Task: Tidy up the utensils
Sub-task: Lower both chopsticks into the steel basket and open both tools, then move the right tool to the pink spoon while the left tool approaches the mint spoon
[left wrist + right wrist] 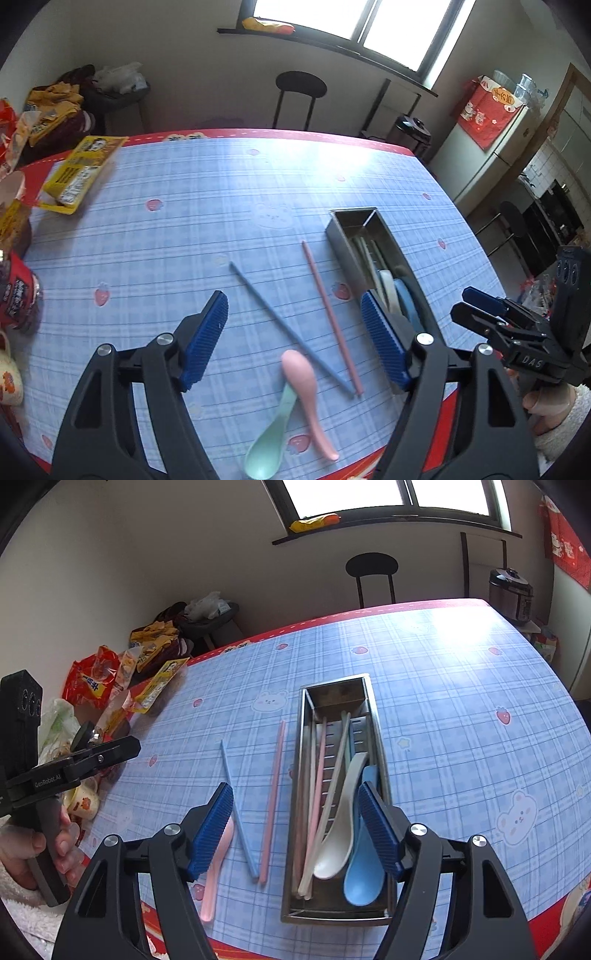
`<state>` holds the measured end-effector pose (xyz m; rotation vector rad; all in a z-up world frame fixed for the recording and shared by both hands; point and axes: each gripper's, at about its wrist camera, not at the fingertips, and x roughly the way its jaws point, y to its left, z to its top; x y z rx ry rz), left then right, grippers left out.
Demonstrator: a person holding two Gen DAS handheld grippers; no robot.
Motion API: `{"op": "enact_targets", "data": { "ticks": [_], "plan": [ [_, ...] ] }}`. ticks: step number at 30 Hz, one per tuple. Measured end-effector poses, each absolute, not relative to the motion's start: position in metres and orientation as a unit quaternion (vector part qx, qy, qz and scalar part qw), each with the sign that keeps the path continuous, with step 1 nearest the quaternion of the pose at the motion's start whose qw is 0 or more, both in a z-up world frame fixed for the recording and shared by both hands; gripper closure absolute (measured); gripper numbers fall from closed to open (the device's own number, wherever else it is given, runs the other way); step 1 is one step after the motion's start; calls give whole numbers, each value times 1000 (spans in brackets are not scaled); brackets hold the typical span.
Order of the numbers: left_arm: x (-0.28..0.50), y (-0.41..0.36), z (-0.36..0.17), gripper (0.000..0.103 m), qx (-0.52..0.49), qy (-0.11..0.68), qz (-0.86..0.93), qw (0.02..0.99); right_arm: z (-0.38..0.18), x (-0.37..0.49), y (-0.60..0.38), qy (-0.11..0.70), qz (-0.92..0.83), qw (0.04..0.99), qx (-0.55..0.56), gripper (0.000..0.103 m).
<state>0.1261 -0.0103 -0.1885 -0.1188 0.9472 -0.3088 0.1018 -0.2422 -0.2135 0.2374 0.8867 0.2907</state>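
In the left wrist view the left gripper (293, 338) hangs with fingers spread and empty; the pink spoon (304, 387) lies low centre, directly beneath, long axis running up-down; the right gripper (295, 830), also spread and empty, hovers over the metal tray (369, 686).

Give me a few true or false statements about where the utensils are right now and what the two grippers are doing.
1. The white spoon lies inside the metal tray. True.
2. The pink spoon is inside the tray. False: it lies on the tablecloth.
3. The left gripper is shut on the blue chopstick. False: it is open and empty.
4. The right gripper is open. True.
5. The green spoon lies partly under the pink spoon. True.
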Motion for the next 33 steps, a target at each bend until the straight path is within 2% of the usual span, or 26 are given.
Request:
{"op": "enact_targets", "data": {
  "ticks": [5,9,14,21,31,33],
  "plan": [
    [88,34,-202,38,-75,461,-111,877,-229,89,-217,451,170,870,101,49],
    [68,40,-223,47,-72,477,-105,870,-243,82,-201,479,190,852,94,65],
    [54,32,-245,53,-78,491,-110,861,-257,79,-185,510,208,830,83,79],
    [40,25,-261,57,-72,503,-119,853,-270,86,-160,544,229,805,63,80],
    [39,57,-270,57,-135,512,-74,845,-296,104,-105,588,244,770,-33,79],
    [39,62,-272,57,-142,513,-63,844,-300,105,-94,593,240,767,-53,72]
  ]
}}
